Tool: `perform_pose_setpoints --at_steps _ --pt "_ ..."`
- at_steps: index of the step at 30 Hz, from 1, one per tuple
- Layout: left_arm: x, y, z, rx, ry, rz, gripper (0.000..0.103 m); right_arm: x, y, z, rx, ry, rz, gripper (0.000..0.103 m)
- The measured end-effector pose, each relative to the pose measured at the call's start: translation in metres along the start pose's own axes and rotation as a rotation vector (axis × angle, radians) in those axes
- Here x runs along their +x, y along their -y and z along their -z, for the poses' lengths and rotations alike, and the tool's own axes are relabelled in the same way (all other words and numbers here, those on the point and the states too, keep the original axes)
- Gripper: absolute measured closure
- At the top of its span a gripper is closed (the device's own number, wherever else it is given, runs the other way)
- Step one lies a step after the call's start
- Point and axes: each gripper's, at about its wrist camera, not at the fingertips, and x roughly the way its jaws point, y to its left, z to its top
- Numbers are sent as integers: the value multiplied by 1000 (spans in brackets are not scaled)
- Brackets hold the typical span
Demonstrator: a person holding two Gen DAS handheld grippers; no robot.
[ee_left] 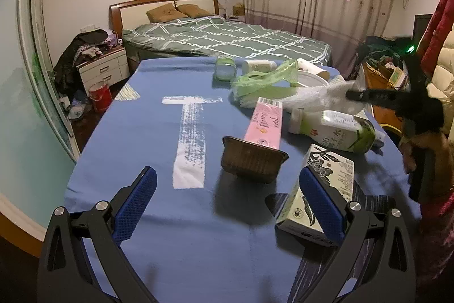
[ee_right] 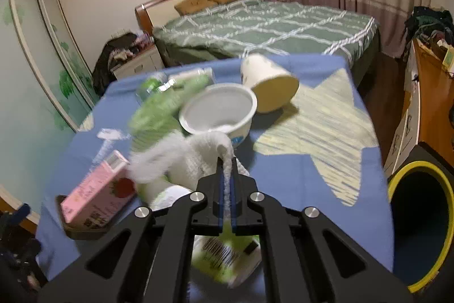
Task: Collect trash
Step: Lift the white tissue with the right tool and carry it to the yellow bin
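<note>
A crumpled sheet of white bubble wrap is pinched at one edge between the closed fingers of the right gripper, lifted over the right side of the blue-clothed table, with a white bowl and a tipped paper cup just beyond it. A pink carton leans on a brown tray near the table's middle, beside a lying green-labelled bottle (cap pointing left). The left gripper hangs at the near edge, fingers spread wide, holding nothing, a leaf-printed box at its right finger.

Pink carton, blue tablecloth, green-checked bedspread.
</note>
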Motion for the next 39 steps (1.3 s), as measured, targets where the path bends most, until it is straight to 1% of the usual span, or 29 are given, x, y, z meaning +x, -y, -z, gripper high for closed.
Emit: perform_pose_setpoints --at_steps 6,11,14,20,21,23,25,28,30,35,39 --pt "-2 5 3 11 -5 22 4 -49 -10 -13 -1 112 -34 100" --pt "-5 13 4 37 -3 58 4 -91 -10 -23 5 209 -40 100" --pt "-5 22 6 68 -8 103 4 -112 -1 -25 25 248 -22 100" --pt "-3 43 11 125 -17 168 4 -156 47 -21 111 322 58 100" --pt "-1 47 11 131 -23 179 4 -160 56 -21 128 328 54 100" --pt "4 54 12 137 -39 197 4 -166 66 -24 148 336 15 100" --pt "9 58 12 139 -54 202 4 -164 64 -30 129 337 -1 100" --pt "12 65 12 137 -66 209 4 -154 51 -45 74 321 -28 100" --pt "11 69 13 145 -69 211 4 -152 44 -55 49 327 -51 100" --pt "14 76 11 166 -78 208 4 -164 27 -81 1 371 -99 100" --pt "16 76 10 162 -86 212 4 -178 10 -94 -39 401 -106 100"
